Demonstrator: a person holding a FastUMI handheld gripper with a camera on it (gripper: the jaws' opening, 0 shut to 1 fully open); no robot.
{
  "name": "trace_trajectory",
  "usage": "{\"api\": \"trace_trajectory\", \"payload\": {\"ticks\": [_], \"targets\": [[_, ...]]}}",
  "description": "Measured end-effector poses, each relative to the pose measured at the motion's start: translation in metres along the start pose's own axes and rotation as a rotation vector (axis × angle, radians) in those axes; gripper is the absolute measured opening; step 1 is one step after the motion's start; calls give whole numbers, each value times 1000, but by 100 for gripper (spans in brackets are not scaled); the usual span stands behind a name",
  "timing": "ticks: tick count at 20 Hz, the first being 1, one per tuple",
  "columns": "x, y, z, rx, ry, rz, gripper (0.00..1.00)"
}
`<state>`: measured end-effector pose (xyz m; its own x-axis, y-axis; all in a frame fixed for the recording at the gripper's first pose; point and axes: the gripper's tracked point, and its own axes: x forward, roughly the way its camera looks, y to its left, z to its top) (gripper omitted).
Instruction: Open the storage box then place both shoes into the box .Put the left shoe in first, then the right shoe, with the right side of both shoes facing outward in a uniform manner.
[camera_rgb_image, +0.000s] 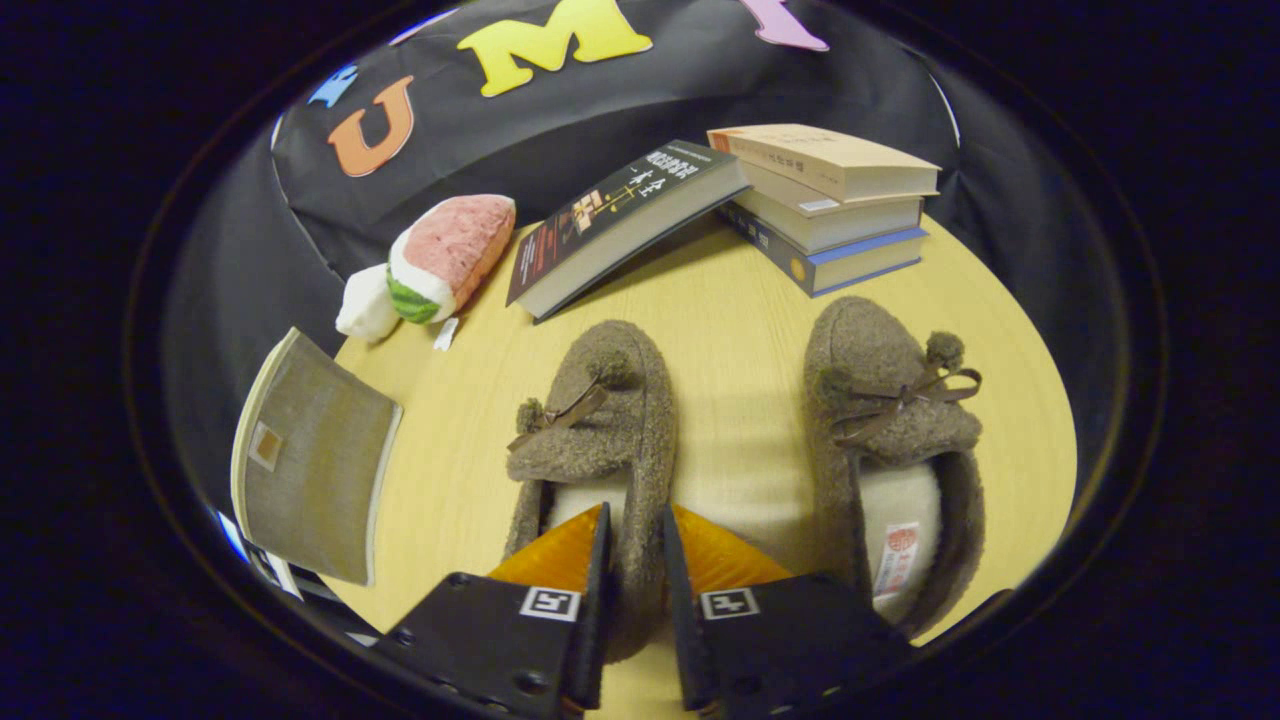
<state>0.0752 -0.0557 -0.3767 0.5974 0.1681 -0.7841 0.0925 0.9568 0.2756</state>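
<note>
Gripper (634, 560) fingers clamp the left slipper's (600, 440) side wall, ready to lift; right slipper (890, 430) waits alongside.

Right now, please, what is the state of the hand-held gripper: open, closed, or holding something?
Hand-held gripper: closed on the side wall of the left-hand slipper, one finger inside it, one outside.

Light wood counter (740, 330). Stack of three books (835, 205) at the far side, tan on top, blue-edged at the bottom. A dark-covered book (620, 225) leans tilted against the stack. Beside it, a plush watermelon slice (445, 255), pink and green, touching a small white plush piece (362, 305).
</note>
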Motion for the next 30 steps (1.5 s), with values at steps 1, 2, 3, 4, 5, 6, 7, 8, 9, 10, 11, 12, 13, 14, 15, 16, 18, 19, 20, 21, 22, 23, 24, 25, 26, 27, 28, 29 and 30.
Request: {"api": "trace_trajectory", "payload": {"ticks": [1,2,3,4,5,6,7,8,9,10,11,12,13,14,15,16,18,19,20,21,22,23,24,25,26,27,28,29,30], "targets": [[0,0,-1,11,9,-5,23],[1,-4,-1,25,17,-26,23],[3,-4,-3,62,17,-15,1],[0,-4,-2,85,37,-12,1],[2,-4,0,116,35,-9,1],[0,-4,1,136,41,-8,1],[-3,-2,0,150,46,-3,0],[-6,2,0,169,48,5,0],[-11,6,0,186,51,16,0],[-16,12,1,207,51,27,0],[-23,18,1,226,50,38,0],[-31,24,3,245,47,45,0],[-40,31,5,267,41,52,0],[-50,40,9,293,32,62,0],[-60,50,14,316,17,72,0],[-69,58,19,329,-1,75,0],[-91,80,33,332,-51,68,0],[-101,94,40,332,-73,72,0],[-111,111,46,330,-92,82,0],[-123,129,51,328,-110,98,0],[-134,147,58,332,-136,112,0],[-142,164,66,335,-161,123,0],[-150,181,71,336,-183,133,0],[-157,199,74,332,-201,143,0],[-162,214,76,330,-215,152,0],[-167,233,78,325,-229,162,0],[-168,250,77,318,-233,168,0],[-167,267,74,311,-233,173,0],[-164,283,70,306,-228,178,0]]}}
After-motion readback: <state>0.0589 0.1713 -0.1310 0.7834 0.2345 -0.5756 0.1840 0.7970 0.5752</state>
